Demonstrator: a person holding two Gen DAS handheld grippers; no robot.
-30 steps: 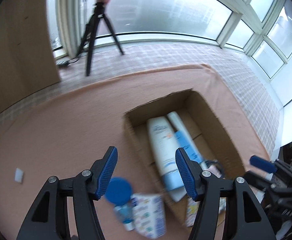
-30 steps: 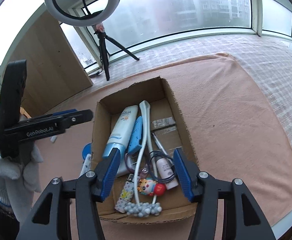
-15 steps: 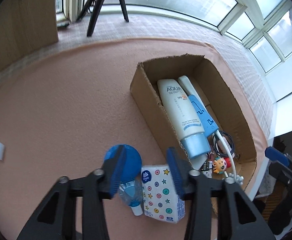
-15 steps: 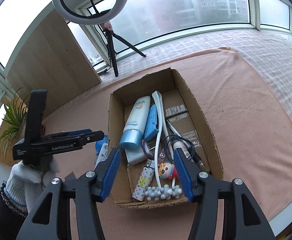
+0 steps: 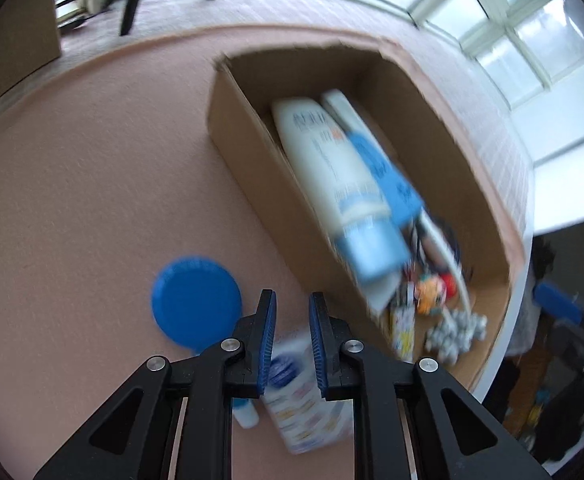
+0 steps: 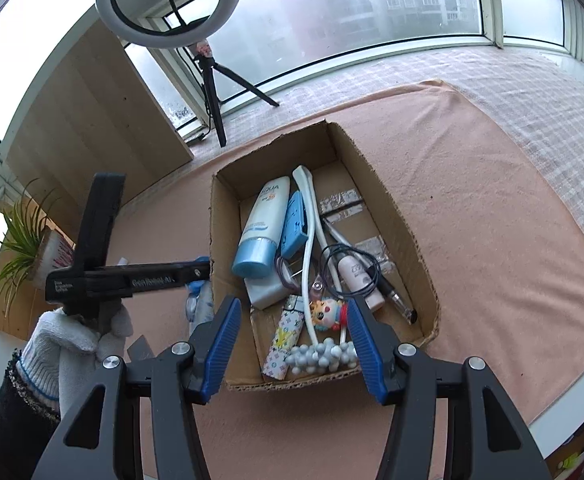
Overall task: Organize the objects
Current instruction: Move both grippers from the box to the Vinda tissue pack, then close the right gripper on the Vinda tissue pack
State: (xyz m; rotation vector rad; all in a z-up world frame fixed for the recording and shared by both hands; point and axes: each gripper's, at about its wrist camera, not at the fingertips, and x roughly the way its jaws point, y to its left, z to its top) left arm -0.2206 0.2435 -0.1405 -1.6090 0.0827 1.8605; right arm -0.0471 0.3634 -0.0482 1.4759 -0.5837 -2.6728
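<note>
My left gripper (image 5: pixel 292 308) points down at the pink cloth. Its jaws stand narrow and are closing, with cloth showing between the tips. A white spotted packet (image 5: pixel 308 412) lies under the fingers, and contact is not visible. A blue disc (image 5: pixel 195 300) and a small clear bottle (image 5: pixel 245 416) lie to its left. The cardboard box (image 6: pixel 392 208) holds a sunscreen tube (image 6: pixel 263 224), a doll (image 6: pixel 326 312), beads (image 6: pixel 324 356) and several other small items. My right gripper (image 6: pixel 292 344) hangs open over the box's near end, holding nothing.
A gloved hand (image 6: pixel 71 340) holds the left gripper (image 6: pixel 201 266) just left of the box. A ring light on a tripod (image 6: pixel 167 4), a wooden board (image 6: pixel 91 120) and a plant (image 6: pixel 19 240) stand at the back left. The table edge runs close on the right.
The left gripper has sunk toward the packet, tipped further down and drawn its jaws from wide to narrow. The right gripper has drifted sideways over the box, jaws unchanged.
</note>
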